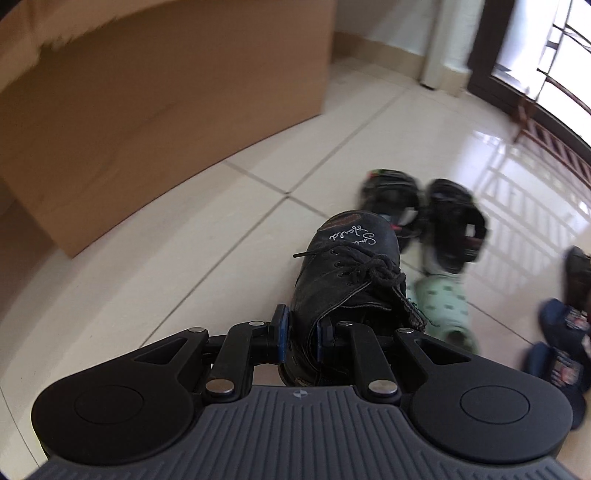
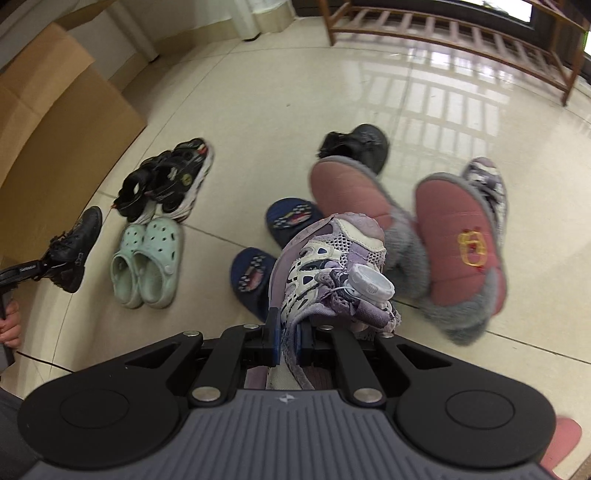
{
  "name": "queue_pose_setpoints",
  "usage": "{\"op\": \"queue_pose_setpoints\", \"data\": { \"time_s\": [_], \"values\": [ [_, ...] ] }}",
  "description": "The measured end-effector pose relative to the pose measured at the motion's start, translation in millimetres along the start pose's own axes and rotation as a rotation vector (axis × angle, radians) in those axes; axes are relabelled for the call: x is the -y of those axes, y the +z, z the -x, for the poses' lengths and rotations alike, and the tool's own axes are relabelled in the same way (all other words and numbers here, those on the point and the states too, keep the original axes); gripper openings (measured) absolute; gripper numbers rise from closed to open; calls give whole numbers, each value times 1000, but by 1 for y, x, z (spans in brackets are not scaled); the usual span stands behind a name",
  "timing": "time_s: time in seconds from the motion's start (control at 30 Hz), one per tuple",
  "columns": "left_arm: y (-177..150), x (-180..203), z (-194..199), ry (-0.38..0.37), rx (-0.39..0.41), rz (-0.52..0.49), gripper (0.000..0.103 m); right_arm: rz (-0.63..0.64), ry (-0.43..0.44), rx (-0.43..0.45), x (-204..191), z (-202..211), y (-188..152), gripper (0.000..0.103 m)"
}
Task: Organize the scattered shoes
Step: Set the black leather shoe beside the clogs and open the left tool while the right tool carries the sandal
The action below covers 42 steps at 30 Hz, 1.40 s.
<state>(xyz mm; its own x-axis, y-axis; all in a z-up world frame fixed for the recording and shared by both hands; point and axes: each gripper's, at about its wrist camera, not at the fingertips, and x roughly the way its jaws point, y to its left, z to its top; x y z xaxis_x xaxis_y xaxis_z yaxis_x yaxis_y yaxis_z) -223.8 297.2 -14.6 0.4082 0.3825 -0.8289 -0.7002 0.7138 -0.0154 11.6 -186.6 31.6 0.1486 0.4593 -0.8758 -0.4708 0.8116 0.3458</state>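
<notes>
My left gripper [image 1: 302,334] is shut on the collar of a black lace-up shoe [image 1: 347,273] and holds it above the tiled floor. That shoe [image 2: 75,245] also shows at the left edge of the right wrist view, hanging from the left gripper. My right gripper [image 2: 290,341] is shut on the edge of a purple and white sneaker [image 2: 332,266], lifted over the other shoes. Its matching sneaker [image 2: 487,184] lies on the floor behind the pink slippers [image 2: 458,243].
On the floor lie black sandals [image 2: 170,177], mint green clogs [image 2: 147,262], navy slippers [image 2: 288,218] and another black shoe [image 2: 362,144]. A cardboard box [image 1: 147,103] stands at the left. A wooden shoe rack [image 2: 461,33] runs along the back. A hand [image 2: 9,325] shows at the left.
</notes>
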Motion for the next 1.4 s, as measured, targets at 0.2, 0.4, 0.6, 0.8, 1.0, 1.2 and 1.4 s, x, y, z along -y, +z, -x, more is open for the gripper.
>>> {"op": "queue_pose_setpoints", "data": {
  "time_s": [0.2,0.4,0.6,0.8,1.0,1.2,1.4],
  "values": [
    [2,-25,-27,47,-18,61,16,46,14,-26,-23,-19,4,9],
    [4,-33,-54,76,-24,62,16,68,25,-47,-37,-34,7,9],
    [1,-38,-73,90,-51,66,17,119,50,-53,-57,-48,9,1],
    [-5,-39,-82,101,-82,78,18,176,85,-64,-78,-67,14,1],
    [-4,-40,-78,102,-98,58,28,159,92,-117,-76,-88,6,2],
    [3,-36,-58,107,-66,17,58,143,81,-141,-66,-98,-3,7],
    [7,-14,-24,75,5,-68,62,134,68,-155,-58,-105,-12,16]
  ]
}}
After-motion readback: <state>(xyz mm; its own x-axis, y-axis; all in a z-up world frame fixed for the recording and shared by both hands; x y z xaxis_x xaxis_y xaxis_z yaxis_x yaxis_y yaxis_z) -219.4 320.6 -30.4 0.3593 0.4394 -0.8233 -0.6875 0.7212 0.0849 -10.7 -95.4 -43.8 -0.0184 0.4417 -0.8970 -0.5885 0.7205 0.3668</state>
